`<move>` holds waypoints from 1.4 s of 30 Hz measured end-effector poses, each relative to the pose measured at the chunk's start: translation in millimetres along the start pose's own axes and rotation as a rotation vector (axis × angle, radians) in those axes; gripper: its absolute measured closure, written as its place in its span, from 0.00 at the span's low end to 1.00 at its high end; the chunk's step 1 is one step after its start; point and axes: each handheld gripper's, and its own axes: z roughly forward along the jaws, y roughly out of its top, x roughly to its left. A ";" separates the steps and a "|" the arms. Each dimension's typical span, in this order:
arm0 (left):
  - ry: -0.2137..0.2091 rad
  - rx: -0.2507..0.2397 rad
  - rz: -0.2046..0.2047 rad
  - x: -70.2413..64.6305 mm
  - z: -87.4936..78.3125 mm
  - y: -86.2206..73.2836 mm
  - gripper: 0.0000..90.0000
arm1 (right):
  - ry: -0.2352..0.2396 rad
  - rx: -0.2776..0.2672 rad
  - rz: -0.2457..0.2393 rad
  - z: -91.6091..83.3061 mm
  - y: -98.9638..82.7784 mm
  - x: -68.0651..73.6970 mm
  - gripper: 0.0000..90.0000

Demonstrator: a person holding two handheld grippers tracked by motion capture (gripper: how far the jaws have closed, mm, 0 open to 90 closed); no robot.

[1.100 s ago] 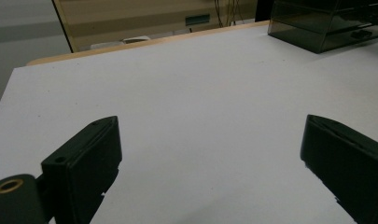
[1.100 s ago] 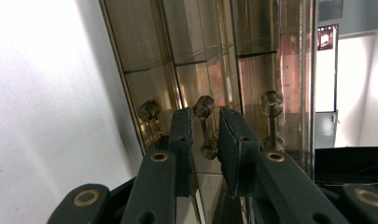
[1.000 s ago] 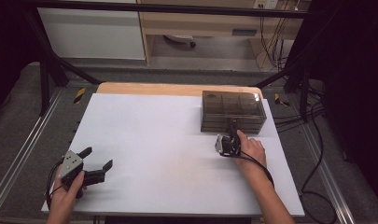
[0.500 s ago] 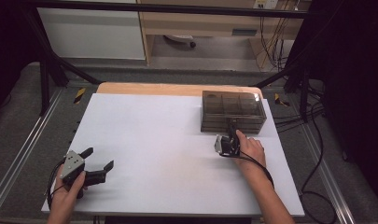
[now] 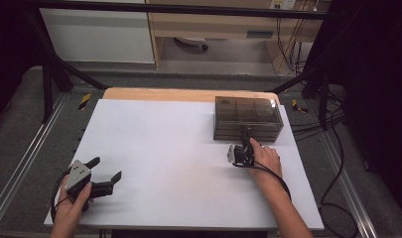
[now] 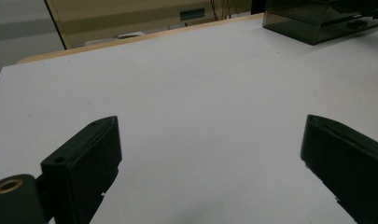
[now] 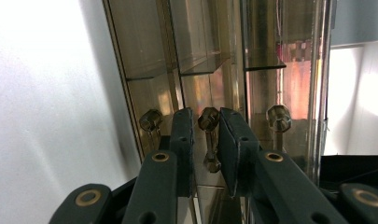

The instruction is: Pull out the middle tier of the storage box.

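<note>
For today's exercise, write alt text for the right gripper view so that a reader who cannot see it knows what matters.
The right tongs, two black jaws nearly shut, sit around the middle knob of three on the front of a smoky transparent drawer box; whether the pads press on it is unclear. The camera is rolled sideways, so the white table runs down the left.

Two handheld grippers, left gripper point(image 5: 105, 171) topped by a grey three-cornered plate, right gripper point(image 7: 206, 140) made with black jaws, brass-ringed pivot holes, black trailing cables, forearms left unsleeved
</note>
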 end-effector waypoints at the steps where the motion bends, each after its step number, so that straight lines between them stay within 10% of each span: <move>1: 0.000 0.001 0.001 0.0 0.1 0.0 0.06 | -0.002 -0.001 0.002 0.2 0.1 0.1 0.86; 42: -0.006 0.010 0.008 -0.5 1.1 -0.5 0.06 | 0.002 -0.009 -0.034 -13.1 -1.3 1.1 0.90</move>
